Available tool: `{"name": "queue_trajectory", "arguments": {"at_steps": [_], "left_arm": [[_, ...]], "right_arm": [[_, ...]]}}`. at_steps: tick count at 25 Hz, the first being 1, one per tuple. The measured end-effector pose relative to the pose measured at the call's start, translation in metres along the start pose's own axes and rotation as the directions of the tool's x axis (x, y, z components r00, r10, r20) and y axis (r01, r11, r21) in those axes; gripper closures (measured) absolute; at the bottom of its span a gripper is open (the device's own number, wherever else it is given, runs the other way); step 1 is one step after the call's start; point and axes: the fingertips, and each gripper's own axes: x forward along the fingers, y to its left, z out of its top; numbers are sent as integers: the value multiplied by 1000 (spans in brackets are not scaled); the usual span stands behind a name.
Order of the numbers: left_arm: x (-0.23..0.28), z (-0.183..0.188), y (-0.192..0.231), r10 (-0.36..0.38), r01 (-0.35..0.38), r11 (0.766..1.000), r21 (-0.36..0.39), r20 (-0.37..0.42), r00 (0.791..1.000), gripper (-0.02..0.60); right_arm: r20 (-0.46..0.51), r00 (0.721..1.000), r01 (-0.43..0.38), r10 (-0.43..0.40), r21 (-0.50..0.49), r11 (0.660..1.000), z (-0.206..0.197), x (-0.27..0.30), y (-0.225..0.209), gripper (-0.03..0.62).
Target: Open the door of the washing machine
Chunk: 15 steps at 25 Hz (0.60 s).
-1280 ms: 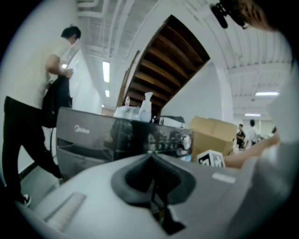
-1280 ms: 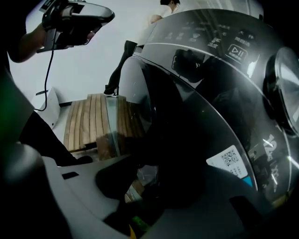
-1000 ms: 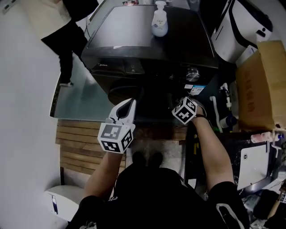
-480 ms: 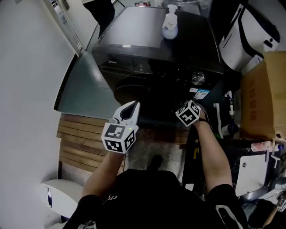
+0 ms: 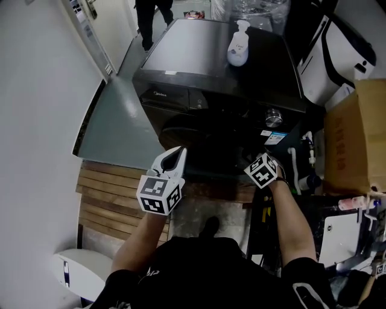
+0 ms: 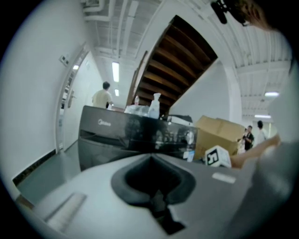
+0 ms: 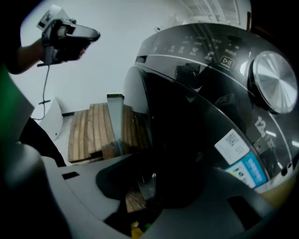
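Observation:
The black washing machine [image 5: 211,66] stands in front of me with its round door [image 5: 193,133] closed. My left gripper [image 5: 175,152] hovers to the door's lower left, clear of it, shut and empty; in the left gripper view its jaws [image 6: 156,203] meet with nothing between them. At the door's right edge only the right gripper's marker cube [image 5: 264,171] shows, the jaws being hidden in the dark. In the right gripper view the right gripper [image 7: 149,186] straddles the door's dark rim [image 7: 177,140]. Its jaws have just been closing, and a gap still shows beside the rim.
A soap bottle [image 5: 239,49] stands on the machine's top, and a silver dial [image 5: 273,116] sits at its front right. To the right are a cardboard box [image 5: 356,139] and a white appliance [image 5: 335,54]. Wooden slats [image 5: 108,193] lie at lower left. A person [image 5: 154,15] stands beyond the machine.
The head view has tilted, so the machine sits lower in the picture. The person at upper left has walked off behind the machine. My left gripper drifted slightly left; the right stayed at the door's edge.

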Motion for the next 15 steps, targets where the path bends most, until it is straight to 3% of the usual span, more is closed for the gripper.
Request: {"name": "queue_trajectory", "arguments": {"at_steps": [3, 8, 15], "left_arm": [[-6, 0, 12, 10, -10, 1000, -8, 12, 1000, 574], [-22, -8, 5, -22, 22, 1000, -11, 8, 1000, 574], [-58, -18, 0, -54, 54, 999, 1, -8, 999, 574]], "right_arm": [[51, 999, -8, 6, 33, 999, -1, -14, 34, 444], [13, 998, 59, -61, 97, 993, -4, -22, 52, 445], [21, 997, 67, -72, 187, 980, -3, -39, 93, 451]]}}
